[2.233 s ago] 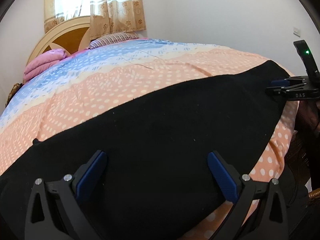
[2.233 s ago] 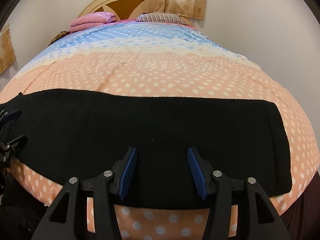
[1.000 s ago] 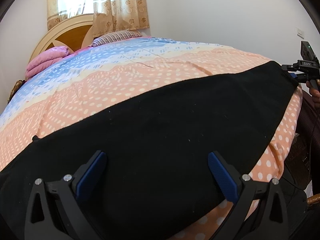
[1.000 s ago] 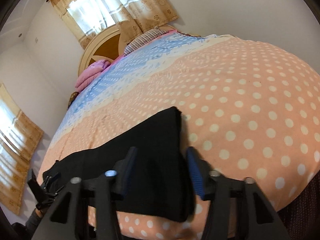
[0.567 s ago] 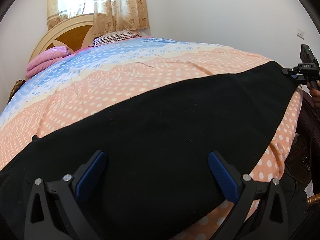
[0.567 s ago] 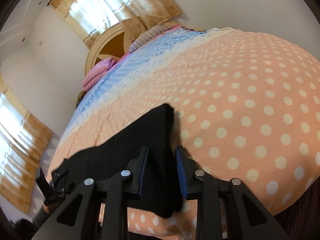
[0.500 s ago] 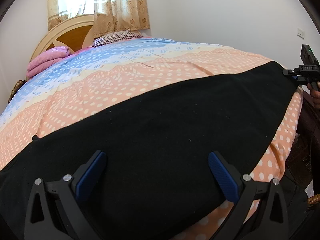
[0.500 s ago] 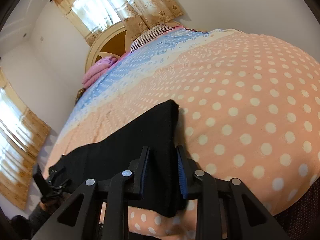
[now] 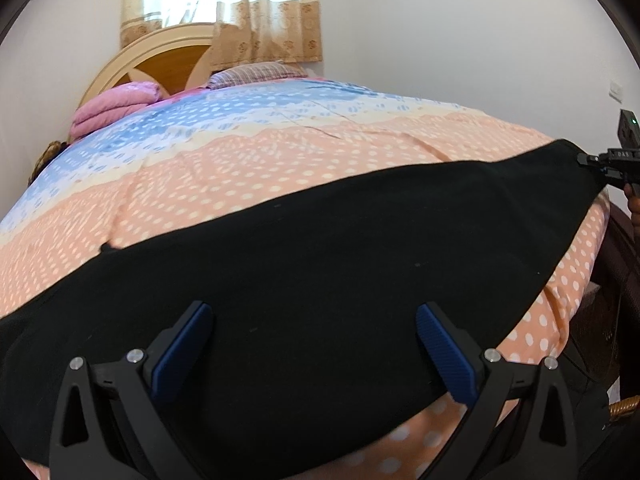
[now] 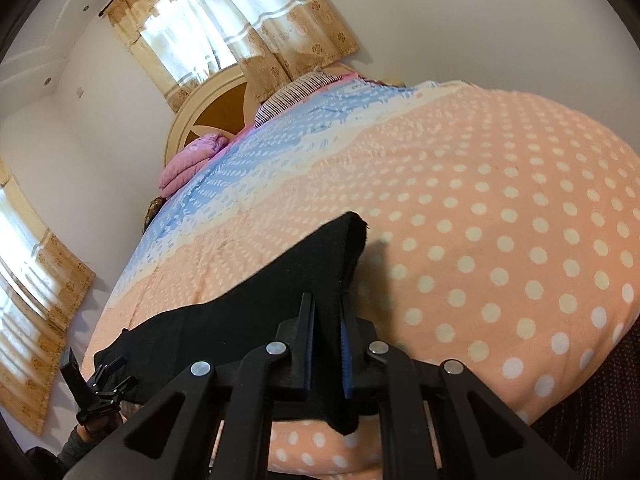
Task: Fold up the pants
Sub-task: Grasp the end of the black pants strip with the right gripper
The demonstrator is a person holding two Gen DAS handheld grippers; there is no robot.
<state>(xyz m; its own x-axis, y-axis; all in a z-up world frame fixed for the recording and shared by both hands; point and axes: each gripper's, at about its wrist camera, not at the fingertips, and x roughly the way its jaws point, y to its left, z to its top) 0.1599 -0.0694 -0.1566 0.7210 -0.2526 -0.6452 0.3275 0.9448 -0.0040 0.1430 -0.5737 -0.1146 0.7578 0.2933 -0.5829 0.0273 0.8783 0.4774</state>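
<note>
Black pants lie stretched in a long band across the near end of the bed. My left gripper is wide open, its blue pads low over the pants' left end. My right gripper is shut on the pants at their right end, with a fold of black cloth pinched between the pads and lifted a little off the bed. In the left wrist view the right gripper shows far right at the pants' corner. In the right wrist view the left gripper shows far left.
The bed has a peach, cream and blue dotted cover. A folded pink blanket, a striped pillow and a wooden headboard are at the far end. A curtained window and white walls stand behind.
My right gripper has swung to the pants' right end and closed on the cloth, raising its corner. My left gripper has stayed open in place.
</note>
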